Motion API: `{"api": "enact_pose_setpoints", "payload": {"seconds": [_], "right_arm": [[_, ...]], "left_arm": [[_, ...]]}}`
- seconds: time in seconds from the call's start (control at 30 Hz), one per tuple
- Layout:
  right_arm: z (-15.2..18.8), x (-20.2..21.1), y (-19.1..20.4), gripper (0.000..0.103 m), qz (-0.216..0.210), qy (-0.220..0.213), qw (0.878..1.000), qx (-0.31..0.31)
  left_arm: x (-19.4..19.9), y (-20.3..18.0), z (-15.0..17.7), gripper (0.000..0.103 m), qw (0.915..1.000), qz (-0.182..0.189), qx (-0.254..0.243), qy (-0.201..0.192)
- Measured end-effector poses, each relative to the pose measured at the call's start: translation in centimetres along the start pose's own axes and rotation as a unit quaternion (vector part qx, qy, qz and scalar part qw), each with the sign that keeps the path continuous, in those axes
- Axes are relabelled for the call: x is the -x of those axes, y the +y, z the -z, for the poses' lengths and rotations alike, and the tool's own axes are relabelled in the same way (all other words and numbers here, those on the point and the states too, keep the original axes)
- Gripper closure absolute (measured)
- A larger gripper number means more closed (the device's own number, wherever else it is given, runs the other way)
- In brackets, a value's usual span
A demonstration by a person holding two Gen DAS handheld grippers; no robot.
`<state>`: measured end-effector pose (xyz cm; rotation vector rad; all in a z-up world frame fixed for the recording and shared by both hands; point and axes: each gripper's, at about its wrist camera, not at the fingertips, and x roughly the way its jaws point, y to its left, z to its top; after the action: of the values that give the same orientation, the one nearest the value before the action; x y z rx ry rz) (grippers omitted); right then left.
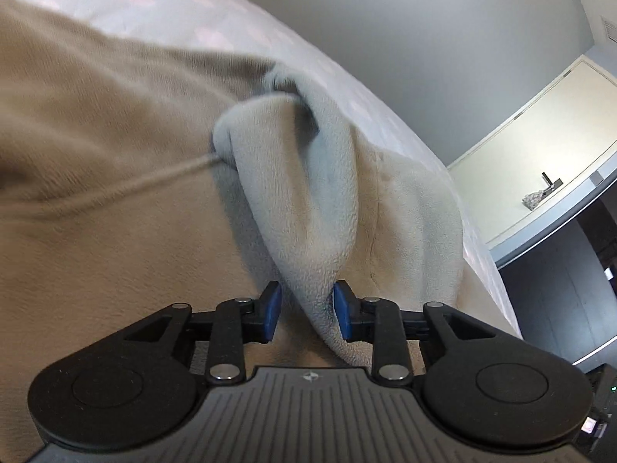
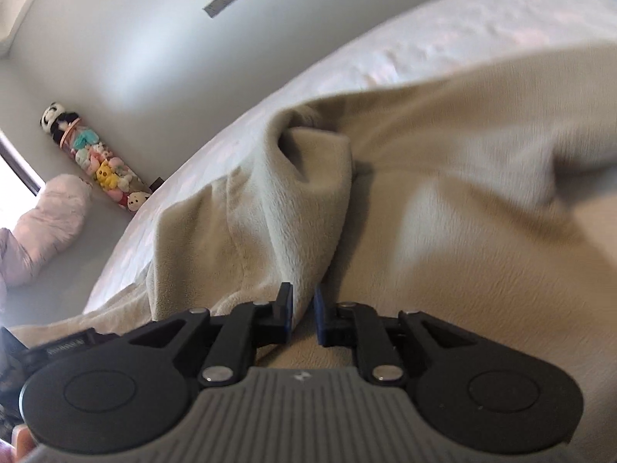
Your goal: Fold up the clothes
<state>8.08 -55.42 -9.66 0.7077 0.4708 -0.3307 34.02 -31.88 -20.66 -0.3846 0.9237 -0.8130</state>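
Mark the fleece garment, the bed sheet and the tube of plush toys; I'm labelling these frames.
fleece garment (image 1: 115,177): left wrist view, flat beige body.
bed sheet (image 2: 443,34): right wrist view, bare white surface beyond the garment.
tube of plush toys (image 2: 96,162): right wrist view, middle of the tube.

A beige fleece garment (image 1: 96,177) lies spread on a bed with a pale quilted cover (image 1: 239,15). A fold of it rises between the left tongs (image 1: 307,310); another stands between the right tongs (image 2: 302,314). Left of the bed, a tall clear tube of plush toys (image 2: 96,158) leans against the wall.
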Motion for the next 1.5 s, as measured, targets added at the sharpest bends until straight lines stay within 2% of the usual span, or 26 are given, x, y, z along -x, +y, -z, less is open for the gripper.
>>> {"api": "enact_pose_setpoints", "payload": {"seconds": [0.1, 0.2, 0.37, 0.47, 0.6, 0.7, 0.93, 1.0, 1.07, 1.1, 1.17, 1.3, 1.4, 1.5], "right_arm": [[-1.6, 0.8, 1.4, 0.089, 0.006, -0.022, 0.999, 0.048], [-3.8, -0.6, 2.8, 0.091, 0.012, -0.037, 0.995, 0.095], [-6.3, -3.5, 4.9, 0.092, 0.008, -0.054, 0.986, 0.16], [-6.6, -5.9, 4.8, 0.094, 0.017, -0.046, 0.984, 0.173], [-6.3, -8.5, 2.4, 0.101, 0.055, -0.038, 0.986, 0.15], [-5.7, -10.0, 0.4, 0.103, 0.061, -0.024, 0.989, 0.135], [-4.9, -11.1, -2.1, 0.103, 0.04, -0.016, 0.993, 0.108], [-5.3, -10.8, -2.1, 0.103, 0.037, -0.01, 0.995, 0.097], [-5.3, -10.0, -1.1, 0.103, 0.046, -0.011, 0.992, 0.118], [-5.0, -9.3, -0.4, 0.098, 0.044, -0.014, 0.99, 0.13], [-4.4, -8.0, 0.8, 0.097, 0.039, -0.019, 0.987, 0.154], [-2.1, -5.6, 3.2, 0.097, 0.01, -0.003, 0.983, 0.184], [0.0, -5.2, 4.1, 0.097, 0.012, 0.027, 0.981, 0.193], [1.4, -5.6, 3.5, 0.098, 0.029, 0.066, 0.982, 0.177]], "left_arm": [[1.6, -1.4, -1.4, 0.076, 0.999, 0.012, -0.031, -0.029], [1.8, -3.1, -3.2, 0.076, 0.9966, 0.014, -0.071, -0.04], [-0.8, -6.3, -4.8, 0.082, 0.9918, 0.009, -0.121, -0.04], [-2.5, -6.2, -5.0, 0.088, 0.9904, -0.009, -0.133, -0.037], [-4.7, -4.0, -4.8, 0.097, 0.9929, -0.038, -0.107, -0.034], [-5.6, -2.1, -4.4, 0.103, 0.9932, -0.052, -0.101, -0.024], [-6.3, -0.4, -3.8, 0.102, 0.9943, -0.029, -0.102, -0.013], [-5.7, -0.5, -3.8, 0.102, 0.9942, -0.029, -0.103, -0.008], [-4.7, -1.4, -3.7, 0.103, 0.9928, -0.041, -0.112, -0.009], [-3.9, -2.0, -3.4, 0.103, 0.9918, -0.043, -0.12, -0.013], [-2.3, -3.3, -2.6, 0.101, 0.9894, -0.046, -0.136, -0.023], [-0.1, -5.1, -0.5, 0.101, 0.9871, -0.024, -0.156, -0.024], [0.0, -6.0, 1.5, 0.101, 0.9853, -0.036, -0.167, 0.007], [-1.1, -5.1, 2.2, 0.101, 0.9865, -0.059, -0.146, 0.045]]}}
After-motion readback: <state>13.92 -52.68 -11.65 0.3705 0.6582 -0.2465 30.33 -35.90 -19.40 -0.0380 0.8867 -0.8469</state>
